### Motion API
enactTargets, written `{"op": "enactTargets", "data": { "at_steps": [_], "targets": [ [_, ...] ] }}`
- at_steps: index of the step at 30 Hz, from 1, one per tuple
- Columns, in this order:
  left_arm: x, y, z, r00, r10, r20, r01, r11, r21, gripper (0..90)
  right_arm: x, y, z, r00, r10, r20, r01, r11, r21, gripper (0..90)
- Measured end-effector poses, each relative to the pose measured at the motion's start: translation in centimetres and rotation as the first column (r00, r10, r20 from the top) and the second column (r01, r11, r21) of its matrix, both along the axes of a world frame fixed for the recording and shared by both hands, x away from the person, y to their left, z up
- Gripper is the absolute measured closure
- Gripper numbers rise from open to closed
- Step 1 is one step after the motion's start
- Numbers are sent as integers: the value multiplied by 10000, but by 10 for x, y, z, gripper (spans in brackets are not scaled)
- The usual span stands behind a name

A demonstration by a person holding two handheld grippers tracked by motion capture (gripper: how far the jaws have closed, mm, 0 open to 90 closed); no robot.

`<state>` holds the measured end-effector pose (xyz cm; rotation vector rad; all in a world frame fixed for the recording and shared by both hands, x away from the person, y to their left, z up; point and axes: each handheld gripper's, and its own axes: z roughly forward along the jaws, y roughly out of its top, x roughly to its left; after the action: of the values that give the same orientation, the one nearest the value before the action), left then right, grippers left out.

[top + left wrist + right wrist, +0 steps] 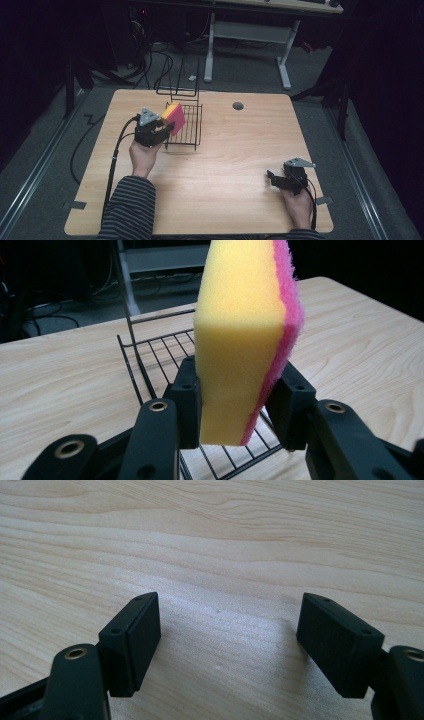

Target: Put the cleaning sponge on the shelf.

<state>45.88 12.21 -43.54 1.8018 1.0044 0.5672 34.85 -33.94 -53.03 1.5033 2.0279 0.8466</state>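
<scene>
At the left of the pale wood-grain table, the left gripper is clamping a thick rectangular sponge, soft yellow foam backed by a thin pink scouring layer, with its black jaws pressing on the two broad faces near the lower end. The sponge is standing on edge and rising well above the jaws, and the foam is looking slightly squeezed where the pads are biting in, so the hold seems firm rather than loose. The person is holding it just over the near left corner of a black wire rack with thin parallel bars, which is sitting on the table behind the left hand; carrying the sponge upright like this is probably meant to let it slip down between the rack's wires or walls, though whether it is going in or coming out cannot be judged from here. The coarse pink side is facing the rack's interior. Farther right, near the table's front edge, the right gripper is resting low over bare wood with its jaws spread wide and nothing between them, seemingly idling well apart from the rack.
</scene>
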Motion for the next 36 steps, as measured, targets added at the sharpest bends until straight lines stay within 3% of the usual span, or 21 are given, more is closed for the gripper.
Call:
{"op": "enactTargets", "data": {
  "at_steps": [18,36],
  "targets": [
    [24,-19,-12,9997,215,77,-216,9997,134,615,0,0,0,10000,9,-3,-9,10000,-3,258],
    [45,-33,-36,9977,445,-507,-413,9972,626,612,0,0,0,10000,9,-4,-9,10000,-4,258]
  ]
}}
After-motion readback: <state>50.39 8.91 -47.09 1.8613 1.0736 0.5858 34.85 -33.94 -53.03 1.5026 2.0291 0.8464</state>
